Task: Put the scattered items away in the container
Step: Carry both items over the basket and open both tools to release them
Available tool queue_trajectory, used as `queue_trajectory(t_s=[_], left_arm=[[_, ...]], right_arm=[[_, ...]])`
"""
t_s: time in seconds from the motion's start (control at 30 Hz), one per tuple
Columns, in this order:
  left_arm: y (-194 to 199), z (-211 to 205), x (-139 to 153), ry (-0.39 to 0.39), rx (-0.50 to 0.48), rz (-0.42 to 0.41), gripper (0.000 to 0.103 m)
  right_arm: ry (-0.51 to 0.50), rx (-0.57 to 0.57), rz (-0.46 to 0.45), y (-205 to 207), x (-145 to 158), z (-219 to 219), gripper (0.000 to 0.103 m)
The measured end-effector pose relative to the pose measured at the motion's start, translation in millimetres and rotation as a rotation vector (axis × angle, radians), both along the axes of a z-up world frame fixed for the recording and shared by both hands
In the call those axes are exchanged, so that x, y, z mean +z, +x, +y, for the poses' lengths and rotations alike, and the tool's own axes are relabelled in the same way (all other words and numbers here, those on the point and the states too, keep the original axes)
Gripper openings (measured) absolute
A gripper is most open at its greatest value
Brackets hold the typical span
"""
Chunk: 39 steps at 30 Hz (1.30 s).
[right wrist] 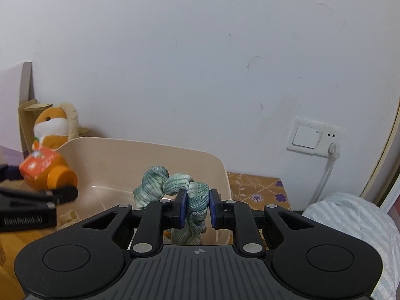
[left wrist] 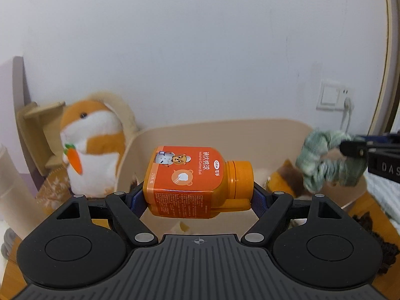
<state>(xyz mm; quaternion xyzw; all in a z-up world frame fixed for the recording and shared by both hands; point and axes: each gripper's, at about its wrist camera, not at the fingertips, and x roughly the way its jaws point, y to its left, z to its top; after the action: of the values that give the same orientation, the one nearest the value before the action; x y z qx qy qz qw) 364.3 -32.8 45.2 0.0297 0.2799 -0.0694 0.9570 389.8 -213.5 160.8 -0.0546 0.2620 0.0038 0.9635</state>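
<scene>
My left gripper is shut on an orange bottle that lies sideways, cap to the right, held above the near side of the beige bin. My right gripper is shut on a green scrunchie and holds it above the bin's right part. The scrunchie also shows in the left wrist view, and the bottle in the right wrist view. A brown and orange soft item lies inside the bin.
An orange and white plush hamster sits left of the bin against the wall. A wall socket with a plugged cable is at the right. A striped blue cloth lies at the right. A dark brown fuzzy item lies on the patterned table.
</scene>
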Motion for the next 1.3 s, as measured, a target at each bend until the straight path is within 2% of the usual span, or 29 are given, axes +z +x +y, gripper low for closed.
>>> queue_trajectory(t_s=[0.2,0.23,0.4,0.47,0.57,0.73,0.83,0.9,0.97,1.07,1.3], left_arm=[[13,-4,-11,0.028,-0.003,0.056,0.081],[14,-4,-13,0.038,-0.003,0.062,0.081],[18,-3,-18,0.051,0.009,0.064,0.080],[16,-2,-16,0.065,0.004,0.039,0.080],[10,-3,-11,0.086,-0.022,-0.006,0.081],[-2,-7,-9,0.110,-0.058,-0.036,0.081],[-10,-11,-10,0.121,-0.075,-0.042,0.081],[-15,-12,-9,0.121,-0.076,-0.051,0.081],[-20,-12,-7,0.113,-0.074,-0.053,0.081],[-28,-11,-2,0.091,-0.079,-0.052,0.081],[-54,-10,8,0.062,-0.084,-0.063,0.082]], right_arm=[[-0.036,0.004,0.027,12,-11,6,0.019],[-0.034,0.005,0.032,13,-13,6,0.025],[0.025,0.003,0.066,22,-19,1,0.032],[0.051,0.015,0.075,21,-20,1,0.039],[0.047,0.012,0.050,16,-20,1,0.054],[0.063,0.007,0.008,2,-13,-6,0.066],[0.076,0.000,-0.010,-8,-8,-13,0.077],[0.083,-0.007,-0.028,-16,-5,-17,0.079],[0.097,-0.012,-0.038,-24,-3,-22,0.088],[0.125,-0.021,-0.053,-35,-1,-31,0.093],[0.158,-0.036,-0.081,-64,5,-49,0.098]])
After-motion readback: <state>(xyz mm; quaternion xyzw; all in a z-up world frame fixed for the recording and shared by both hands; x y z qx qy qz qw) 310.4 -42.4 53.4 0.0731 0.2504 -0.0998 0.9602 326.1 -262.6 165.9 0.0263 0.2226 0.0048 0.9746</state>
